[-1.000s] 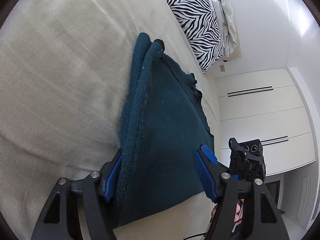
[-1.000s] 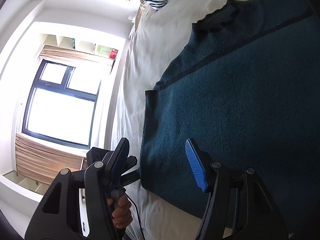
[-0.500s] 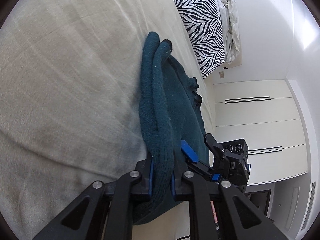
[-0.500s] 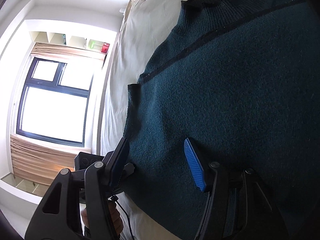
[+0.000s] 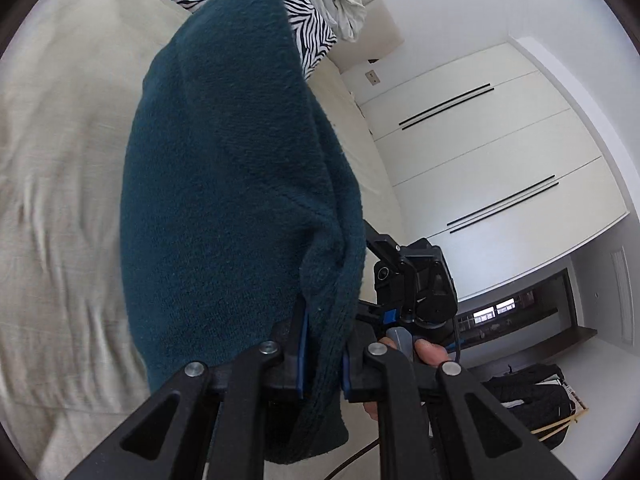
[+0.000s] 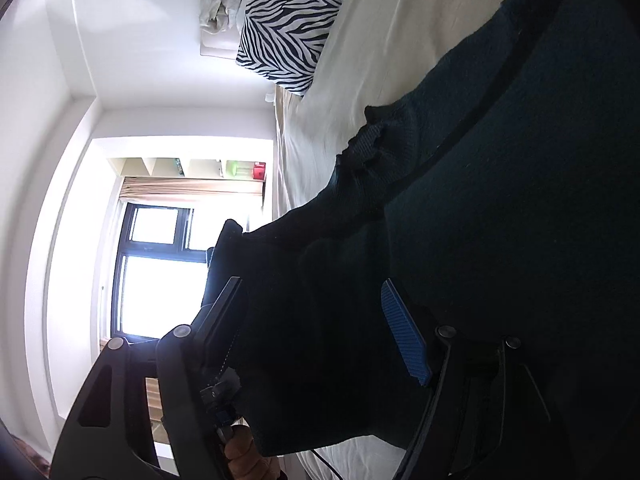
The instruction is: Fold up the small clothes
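We are pinching a bunched edge of the dark teal knitted sweater [image 5: 224, 184] in the left gripper [image 5: 323, 354], its blue-padded fingers [image 5: 301, 354] pressed nearly together on the thick fold. From that grip the sweater is hanging raised over the cream bedsheet [image 5: 60, 200], draping down past the fingers. In the right wrist view we are holding the right gripper [image 6: 320, 332] with its fingers spread wide, the ribbed blue pad [image 6: 404, 338] on one side and the black finger on the other, with sweater fabric [image 6: 500, 200] filling the gap; the cloth is very dark there, so whether either finger is actually touching it we cannot tell. The ribbed collar [image 6: 366, 146] is lying beyond the fingertips toward the bedsheet [image 6: 360, 64]. The zebra-print pillow [image 6: 292, 20] is sitting at the head of the bed, and the white wardrobe doors [image 5: 480, 152] are standing behind the other gripper's body in the left view.
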A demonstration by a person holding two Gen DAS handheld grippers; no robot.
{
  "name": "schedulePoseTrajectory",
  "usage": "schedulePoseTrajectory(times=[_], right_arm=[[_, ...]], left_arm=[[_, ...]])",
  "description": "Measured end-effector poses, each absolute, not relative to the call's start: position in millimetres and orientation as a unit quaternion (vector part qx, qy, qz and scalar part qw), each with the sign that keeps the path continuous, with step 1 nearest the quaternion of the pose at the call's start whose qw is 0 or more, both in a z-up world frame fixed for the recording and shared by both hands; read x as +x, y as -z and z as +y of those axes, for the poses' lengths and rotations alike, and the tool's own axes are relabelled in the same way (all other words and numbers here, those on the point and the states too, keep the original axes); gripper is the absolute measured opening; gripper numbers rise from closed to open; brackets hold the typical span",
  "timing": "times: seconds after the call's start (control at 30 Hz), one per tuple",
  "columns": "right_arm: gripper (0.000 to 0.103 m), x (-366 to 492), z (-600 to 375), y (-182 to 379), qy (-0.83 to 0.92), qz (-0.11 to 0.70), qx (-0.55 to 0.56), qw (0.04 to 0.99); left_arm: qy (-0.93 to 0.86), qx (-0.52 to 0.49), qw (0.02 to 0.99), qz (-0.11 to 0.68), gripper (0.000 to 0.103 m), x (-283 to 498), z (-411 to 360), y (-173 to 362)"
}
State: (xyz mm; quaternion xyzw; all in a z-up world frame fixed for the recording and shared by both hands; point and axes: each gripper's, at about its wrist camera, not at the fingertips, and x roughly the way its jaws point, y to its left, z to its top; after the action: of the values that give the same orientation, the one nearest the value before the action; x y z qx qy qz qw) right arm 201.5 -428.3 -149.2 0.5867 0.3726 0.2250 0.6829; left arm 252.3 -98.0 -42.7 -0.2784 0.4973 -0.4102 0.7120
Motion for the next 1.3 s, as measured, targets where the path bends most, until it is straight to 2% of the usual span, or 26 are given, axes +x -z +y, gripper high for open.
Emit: schedulePoseTrajectory(times=[0.13,0.2,0.23,0.27,0.3,0.37,0.53,0.8,0.9,1.0,1.07,1.13,1.3], right_arm=[[0.076,186.4,-468.6,164.5,-0.211,0.356,0.62,0.667],[0.075,184.4,-475.0,176.4,-0.205,0.362,0.626,0.659],[0.075,183.5,-477.2,180.0,-0.209,0.362,0.627,0.657],[0.075,183.1,-476.3,180.1,-0.211,0.363,0.623,0.66],[0.075,183.2,-475.0,180.3,-0.215,0.365,0.618,0.662],[0.075,188.1,-462.8,181.3,-0.216,0.375,0.603,0.67],[0.075,201.7,-443.6,169.1,-0.179,0.405,0.557,0.702],[0.075,218.7,-414.5,160.5,-0.158,0.485,0.47,0.721],[0.061,229.6,-402.4,157.0,-0.161,0.497,0.456,0.721],[0.041,238.6,-390.1,156.6,-0.153,0.516,0.425,0.728],[0.019,243.8,-385.0,159.0,-0.134,0.53,0.4,0.736],[0.015,241.4,-387.3,158.1,-0.125,0.526,0.39,0.746],[0.013,223.7,-404.3,135.7,-0.108,0.486,0.371,0.784]], left_arm=[[0.423,-0.263,0.687,0.529,0.017,255.5,-156.8,89.3],[0.416,-0.238,0.685,0.549,0.032,253.7,-174.1,109.9],[0.423,-0.23,0.68,0.552,0.033,250.0,-178.2,113.3],[0.434,-0.226,0.679,0.547,0.04,244.5,-178.4,110.9],[0.442,-0.22,0.682,0.54,0.053,239.2,-176.4,105.4],[0.449,-0.206,0.696,0.521,0.063,230.2,-166.3,90.8],[0.436,-0.221,0.725,0.485,0.067,219.6,-116.8,69.9],[0.407,-0.245,0.732,0.489,0.067,222.1,-81.0,89.6],[0.408,-0.24,0.733,0.488,0.067,225.1,-88.5,85.1],[0.406,-0.243,0.732,0.489,0.067,225.4,-93.0,88.6],[0.405,-0.245,0.731,0.491,0.067,225.5,-93.2,90.0],[0.405,-0.245,0.731,0.492,0.067,225.3,-90.7,86.9],[0.411,-0.226,0.738,0.486,0.067,221.3,-101.7,74.6]])
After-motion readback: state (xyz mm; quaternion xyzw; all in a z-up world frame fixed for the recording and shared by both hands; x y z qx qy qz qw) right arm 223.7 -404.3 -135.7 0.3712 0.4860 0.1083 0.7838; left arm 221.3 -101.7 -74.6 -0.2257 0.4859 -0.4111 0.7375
